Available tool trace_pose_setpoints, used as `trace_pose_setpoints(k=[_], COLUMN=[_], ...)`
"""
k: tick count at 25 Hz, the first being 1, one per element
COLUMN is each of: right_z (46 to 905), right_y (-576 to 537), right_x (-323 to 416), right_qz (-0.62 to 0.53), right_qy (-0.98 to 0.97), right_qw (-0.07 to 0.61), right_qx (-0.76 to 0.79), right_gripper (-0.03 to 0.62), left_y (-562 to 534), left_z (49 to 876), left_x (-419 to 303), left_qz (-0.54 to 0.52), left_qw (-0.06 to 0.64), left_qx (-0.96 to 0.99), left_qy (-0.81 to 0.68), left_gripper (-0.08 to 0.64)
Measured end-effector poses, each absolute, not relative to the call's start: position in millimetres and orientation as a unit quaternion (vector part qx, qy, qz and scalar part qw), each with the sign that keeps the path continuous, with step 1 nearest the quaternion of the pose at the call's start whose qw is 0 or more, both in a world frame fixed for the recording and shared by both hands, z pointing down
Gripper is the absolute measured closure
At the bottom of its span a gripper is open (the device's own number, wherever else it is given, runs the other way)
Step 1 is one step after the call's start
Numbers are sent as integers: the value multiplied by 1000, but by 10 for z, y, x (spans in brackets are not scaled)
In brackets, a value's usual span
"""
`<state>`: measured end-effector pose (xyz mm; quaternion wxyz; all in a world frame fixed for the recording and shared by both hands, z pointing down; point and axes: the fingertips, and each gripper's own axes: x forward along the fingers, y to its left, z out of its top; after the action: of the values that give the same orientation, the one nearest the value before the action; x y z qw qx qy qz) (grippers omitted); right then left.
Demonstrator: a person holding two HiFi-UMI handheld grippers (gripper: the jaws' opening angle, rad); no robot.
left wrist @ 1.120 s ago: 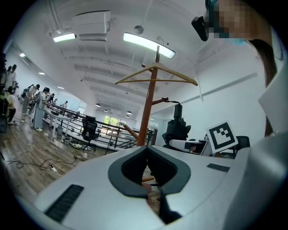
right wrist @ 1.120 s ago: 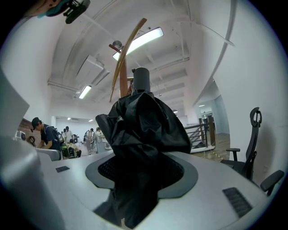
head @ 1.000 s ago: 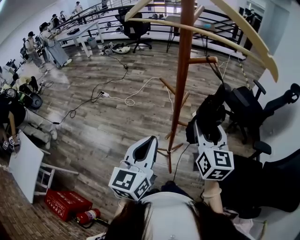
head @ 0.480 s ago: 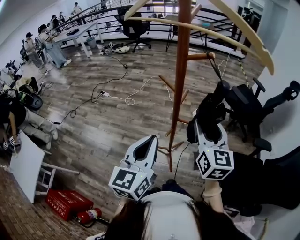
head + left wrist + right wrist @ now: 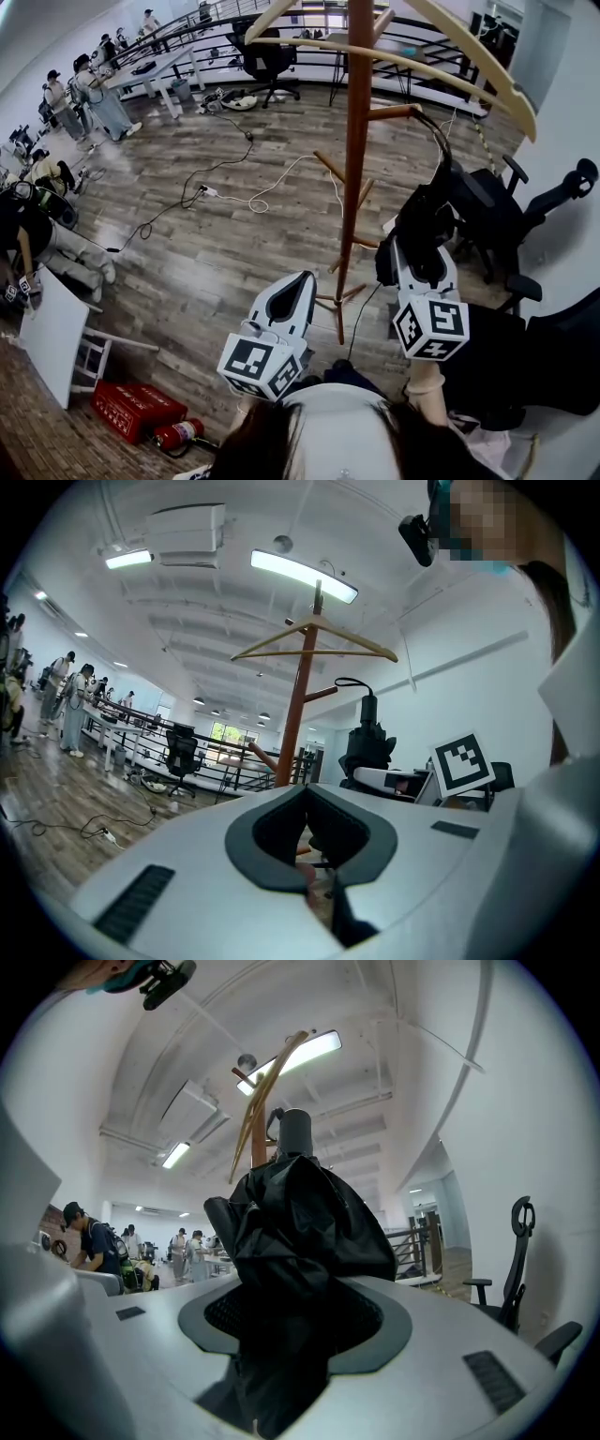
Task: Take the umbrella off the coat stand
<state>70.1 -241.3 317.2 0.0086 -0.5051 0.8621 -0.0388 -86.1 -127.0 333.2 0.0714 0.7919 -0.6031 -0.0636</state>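
The black umbrella, folded into a crumpled bundle, is pinched by the right tool; its thin curved handle hooks over a peg of the brown coat stand. A wooden hanger spans overhead, and an office chair stands near. The left tool is pressed together, empty.

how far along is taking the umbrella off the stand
Done: the right gripper jaws are closed on the folded black umbrella. In hand: its strap still looks looped over the coat stand's peg. To do: lift it clear. The left gripper holds nothing.
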Motion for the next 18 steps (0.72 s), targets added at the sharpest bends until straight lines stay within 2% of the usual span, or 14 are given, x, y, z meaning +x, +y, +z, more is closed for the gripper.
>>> trace_pose_setpoints(k=[18], right_z=[3245], right_y=[-2194], right_x=[887], right_qz=[-44], right_qy=[852], right_qw=[2], right_qx=[-522], right_gripper=[348], left_y=[-1204], left_z=[3370], left_x=[-689], left_qz=[-65], left_qw=[78], left_qx=[807], left_qy=[-581], left_gripper=[551])
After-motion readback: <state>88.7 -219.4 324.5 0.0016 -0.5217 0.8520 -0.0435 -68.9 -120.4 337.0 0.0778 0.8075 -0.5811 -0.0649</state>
